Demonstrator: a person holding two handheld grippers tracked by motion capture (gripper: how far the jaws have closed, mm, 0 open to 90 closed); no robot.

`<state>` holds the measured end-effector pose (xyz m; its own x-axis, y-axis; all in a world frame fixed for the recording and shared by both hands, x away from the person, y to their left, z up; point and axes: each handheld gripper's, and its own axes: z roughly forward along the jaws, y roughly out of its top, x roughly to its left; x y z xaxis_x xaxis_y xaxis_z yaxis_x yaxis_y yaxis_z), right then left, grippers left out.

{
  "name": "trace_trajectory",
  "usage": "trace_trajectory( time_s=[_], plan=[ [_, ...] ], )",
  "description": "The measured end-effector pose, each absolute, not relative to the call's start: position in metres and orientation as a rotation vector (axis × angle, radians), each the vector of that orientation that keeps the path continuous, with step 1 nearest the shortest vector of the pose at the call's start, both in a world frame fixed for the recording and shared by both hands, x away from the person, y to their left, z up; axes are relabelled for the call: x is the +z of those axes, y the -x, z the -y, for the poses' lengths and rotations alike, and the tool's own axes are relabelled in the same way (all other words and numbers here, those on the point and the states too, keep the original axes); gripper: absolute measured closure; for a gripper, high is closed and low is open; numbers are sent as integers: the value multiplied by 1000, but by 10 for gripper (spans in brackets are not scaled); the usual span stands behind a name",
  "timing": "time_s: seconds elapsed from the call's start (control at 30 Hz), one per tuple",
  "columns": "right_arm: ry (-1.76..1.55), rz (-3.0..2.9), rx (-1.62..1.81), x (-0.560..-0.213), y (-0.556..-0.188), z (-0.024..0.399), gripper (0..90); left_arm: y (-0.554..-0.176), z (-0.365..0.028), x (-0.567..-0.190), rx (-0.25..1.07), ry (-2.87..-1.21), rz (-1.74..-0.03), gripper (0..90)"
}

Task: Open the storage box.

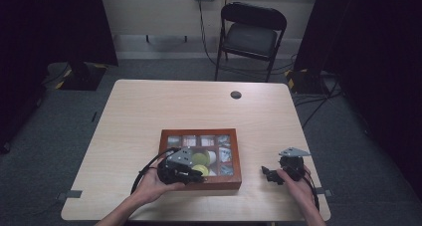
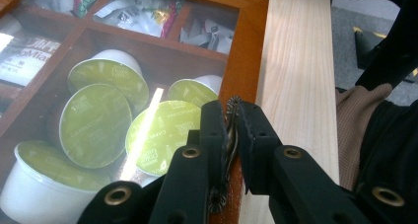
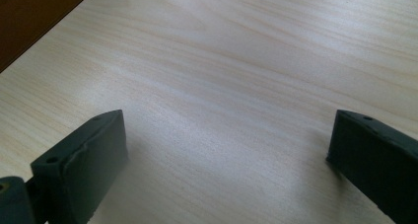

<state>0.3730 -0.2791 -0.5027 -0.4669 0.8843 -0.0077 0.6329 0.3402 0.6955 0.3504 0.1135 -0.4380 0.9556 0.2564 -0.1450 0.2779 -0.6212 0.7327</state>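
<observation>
We see a wooden box (image 1: pixel 200 157) with a glass lid lying on the near half of the tabletop (image 1: pixel 149 111), slightly right of centre. Its compartments hold green-lidded capsules (image 2: pixel 96 123) and small packets (image 2: pixel 138 9). The left hand-held gripper (image 1: pixel 196 173) sits at the box's near edge — in the left gripper view its jaws are pinched tight on a small ornate metal latch (image 2: pixel 231 130) fixed to the front rim of the frame, the capsules just beyond under the glass. The left hand (image 1: pixel 154 181) comes in from the bottom edge of the high view, forearm angled up and to the right, fingers wrapped around the gripper body.

The right hand-held gripper (image 1: pixel 268 173) rests well apart from the box, to its right near the tabletop's front corner — its jaws are spread wide over bare pale wood, holding nothing. The right hand (image 1: pixel 296 178) grips it from behind, forearm angled up and to the left. A dark corner of the box (image 3: pixel 29 21) shows at the upper left of the right gripper view.
</observation>
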Motion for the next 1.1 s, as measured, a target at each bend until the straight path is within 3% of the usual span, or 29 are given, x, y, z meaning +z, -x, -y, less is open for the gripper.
trace_trajectory(
  time_s=[1.1],
  plan=[
    [-1336,-2225,894,-503,-373,279,7,-362,-117,-417,-148,-2216,-484,815]
  ],
)
